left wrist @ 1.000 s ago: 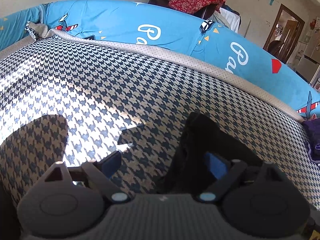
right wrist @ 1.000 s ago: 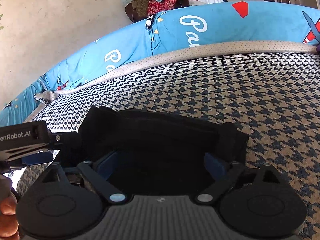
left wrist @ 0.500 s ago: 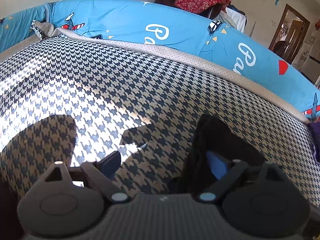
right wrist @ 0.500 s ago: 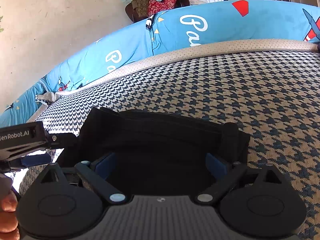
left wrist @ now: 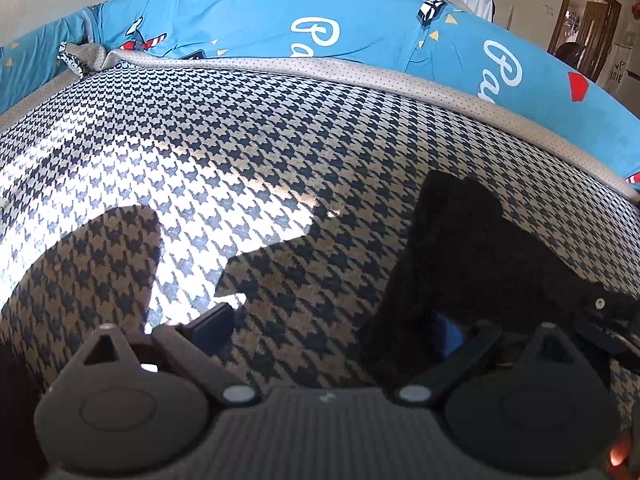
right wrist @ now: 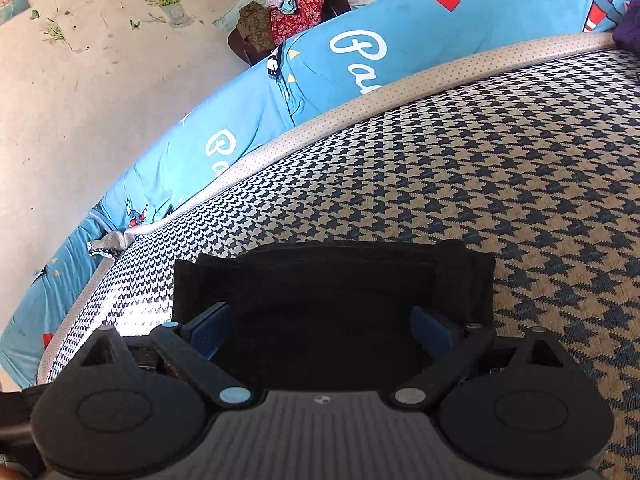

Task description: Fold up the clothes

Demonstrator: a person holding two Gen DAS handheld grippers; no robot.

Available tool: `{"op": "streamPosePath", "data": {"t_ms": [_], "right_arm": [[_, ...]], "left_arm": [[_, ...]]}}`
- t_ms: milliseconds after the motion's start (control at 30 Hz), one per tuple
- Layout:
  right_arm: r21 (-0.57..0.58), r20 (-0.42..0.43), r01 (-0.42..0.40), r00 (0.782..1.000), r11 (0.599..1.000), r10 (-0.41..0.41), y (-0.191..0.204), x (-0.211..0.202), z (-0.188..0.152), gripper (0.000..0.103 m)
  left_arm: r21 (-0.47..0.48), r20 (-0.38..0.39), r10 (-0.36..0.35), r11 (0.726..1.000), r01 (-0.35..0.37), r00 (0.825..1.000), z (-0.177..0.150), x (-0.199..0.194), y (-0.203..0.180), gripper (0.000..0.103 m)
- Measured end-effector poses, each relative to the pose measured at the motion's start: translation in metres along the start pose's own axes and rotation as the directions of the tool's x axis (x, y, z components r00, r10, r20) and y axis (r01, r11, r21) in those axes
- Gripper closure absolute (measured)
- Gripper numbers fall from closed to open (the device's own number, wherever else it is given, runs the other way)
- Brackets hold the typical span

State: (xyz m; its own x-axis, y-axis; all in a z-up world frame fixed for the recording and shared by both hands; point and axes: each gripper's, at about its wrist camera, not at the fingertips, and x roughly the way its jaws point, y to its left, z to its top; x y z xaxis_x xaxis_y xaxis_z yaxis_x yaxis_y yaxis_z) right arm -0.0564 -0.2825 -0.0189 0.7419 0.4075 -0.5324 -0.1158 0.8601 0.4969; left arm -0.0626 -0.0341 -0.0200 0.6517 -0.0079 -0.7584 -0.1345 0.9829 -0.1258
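Observation:
A black folded garment [right wrist: 332, 280] lies flat on the houndstooth bed cover [right wrist: 500, 168]. My right gripper [right wrist: 322, 322] stands open right over its near part, blue pads [right wrist: 430, 326] spread wide with the cloth lying between them, not squeezed. In the left wrist view the same black garment [left wrist: 472, 240] lies at the right. My left gripper [left wrist: 330, 324] is open and its jaws are opening wider. Its right finger sits at the garment's left edge, its left finger over bare houndstooth bed cover [left wrist: 240, 152]. Part of the right gripper shows at that view's right edge.
A rolled blue printed quilt [left wrist: 360, 28] runs along the bed's far side behind a beige dotted border [left wrist: 360, 76]. Beyond it stands a pile of clothes [right wrist: 304, 12]. A purple garment [right wrist: 628, 28] lies at the far right. Sunlight falls on the cover's left part.
The left gripper's jaws have spread a little wider. The right wrist view has rolled, and the left gripper has slid out of its left side. The black garment lies where it was.

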Motion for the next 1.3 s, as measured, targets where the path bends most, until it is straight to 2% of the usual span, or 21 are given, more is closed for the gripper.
{"op": "streamPosePath", "data": {"t_ms": [733, 900, 1100, 1300], "right_arm": [[0.016, -0.011, -0.013, 1.0, 1.0, 0.013, 0.0, -0.012, 0.001, 0.007], [0.078, 0.003, -0.016, 1.0, 0.997, 0.015, -0.012, -0.034, 0.005, 0.006], [0.193, 0.028, 0.008, 1.0, 0.981, -0.014, -0.04, -0.059, 0.004, 0.006], [0.31, 0.014, 0.007, 1.0, 0.951, -0.012, -0.065, -0.061, -0.001, 0.006]], "left_arm": [[-0.032, -0.04, -0.041, 0.999, 0.04, 0.998, -0.004, 0.005, 0.013, 0.0], [-0.066, -0.036, -0.095, 0.994, 0.092, 0.995, 0.0, -0.004, 0.017, 0.001], [-0.029, -0.042, -0.182, 0.983, 0.181, 0.982, 0.003, -0.009, 0.01, 0.001], [0.004, -0.069, -0.255, 0.967, 0.256, 0.964, 0.0, -0.005, 0.002, 0.0]]}}
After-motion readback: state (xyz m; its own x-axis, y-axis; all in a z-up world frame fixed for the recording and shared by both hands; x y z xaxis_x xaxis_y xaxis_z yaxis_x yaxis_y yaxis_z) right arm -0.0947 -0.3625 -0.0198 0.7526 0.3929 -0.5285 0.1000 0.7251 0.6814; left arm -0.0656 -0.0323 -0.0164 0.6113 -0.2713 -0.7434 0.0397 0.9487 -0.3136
